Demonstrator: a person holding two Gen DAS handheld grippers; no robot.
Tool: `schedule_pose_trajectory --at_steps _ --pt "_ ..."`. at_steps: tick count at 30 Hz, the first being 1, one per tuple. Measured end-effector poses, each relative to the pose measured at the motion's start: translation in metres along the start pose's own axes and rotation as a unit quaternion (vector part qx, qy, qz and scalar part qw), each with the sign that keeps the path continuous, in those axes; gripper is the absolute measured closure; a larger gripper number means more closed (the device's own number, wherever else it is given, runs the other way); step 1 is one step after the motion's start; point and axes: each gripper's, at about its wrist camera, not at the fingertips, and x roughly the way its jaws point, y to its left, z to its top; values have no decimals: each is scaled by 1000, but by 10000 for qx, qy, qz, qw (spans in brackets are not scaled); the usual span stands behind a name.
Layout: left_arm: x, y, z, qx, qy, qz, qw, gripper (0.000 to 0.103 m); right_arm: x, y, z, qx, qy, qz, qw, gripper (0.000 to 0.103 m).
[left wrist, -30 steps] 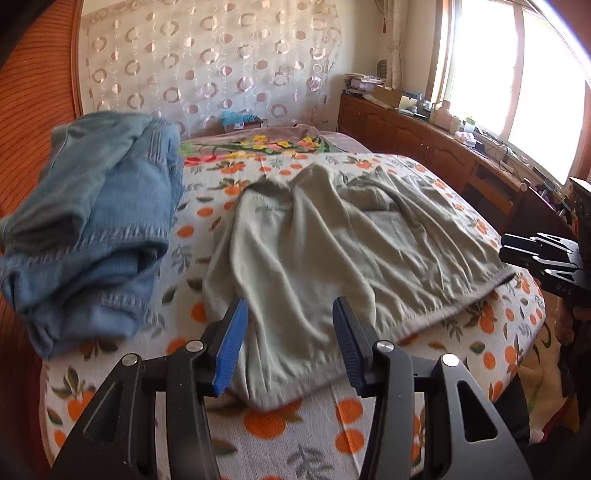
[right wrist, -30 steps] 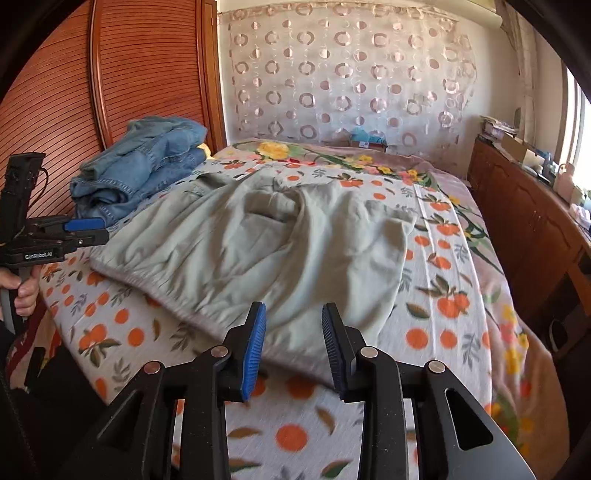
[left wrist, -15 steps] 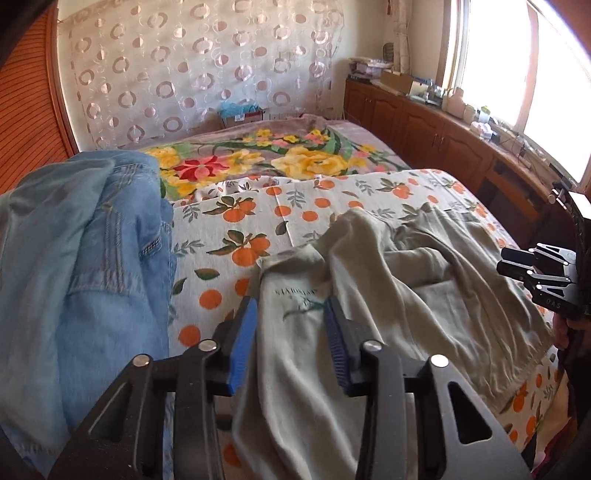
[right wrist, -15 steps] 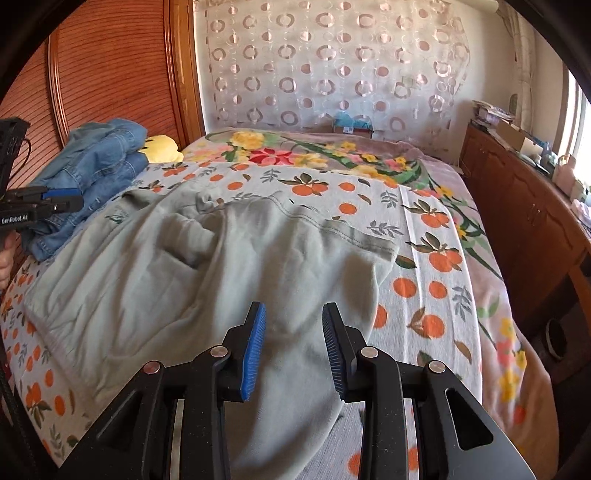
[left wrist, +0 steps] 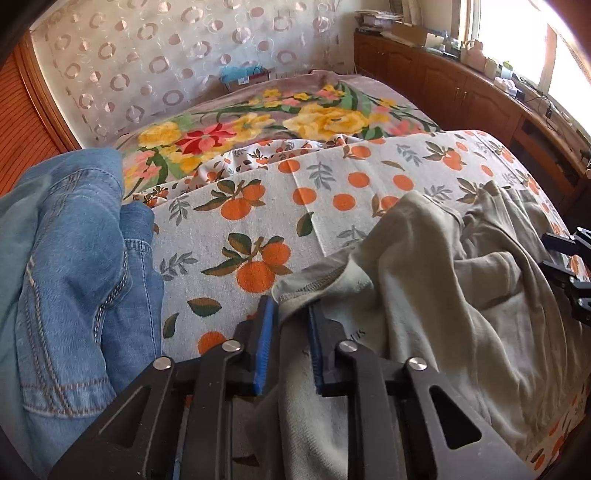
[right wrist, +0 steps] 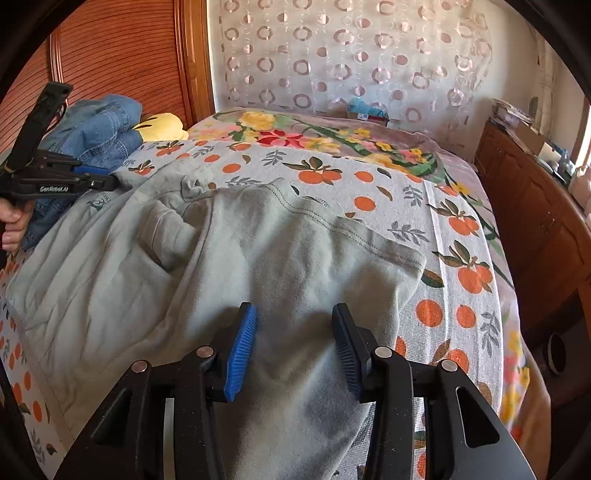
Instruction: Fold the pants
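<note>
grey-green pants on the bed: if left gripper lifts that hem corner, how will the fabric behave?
Likely floppy: the pants lie in soft wrinkles and bunch by the left gripper, so a lifted corner would probably drape and drag the rest. Looks like a soft knit, probably light, not slippery against the ribbed pads. The right gripper is open above the other leg, so that side would sag.

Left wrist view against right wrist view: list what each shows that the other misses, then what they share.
Only the left wrist view shows the left gripper close up, its blue pads closing on the hem of the grey-green cotton pants, plus the bright window.

Only the right wrist view shows the open right gripper over the pants, the yellow cushion, and the hand holding the left gripper.

Both show the pants, the folded blue denim jeans, the orange-print bedsheet and the wooden cabinets.
</note>
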Motion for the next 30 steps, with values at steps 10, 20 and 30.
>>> schedule_pose_trajectory --at_steps 10,20,30 --pt "-44 27 33 -192 -717 53 9972 98 -2 1 -4 -12 0 -32 10000 54" --pt "-35 30 18 -310 -550 225 9978 67 -3 -2 -5 24 15 -4 10000 52" --pt "-37 4 -37 -256 -390 -24 9989 57 -4 -2 -5 26 26 -16 10000 51"
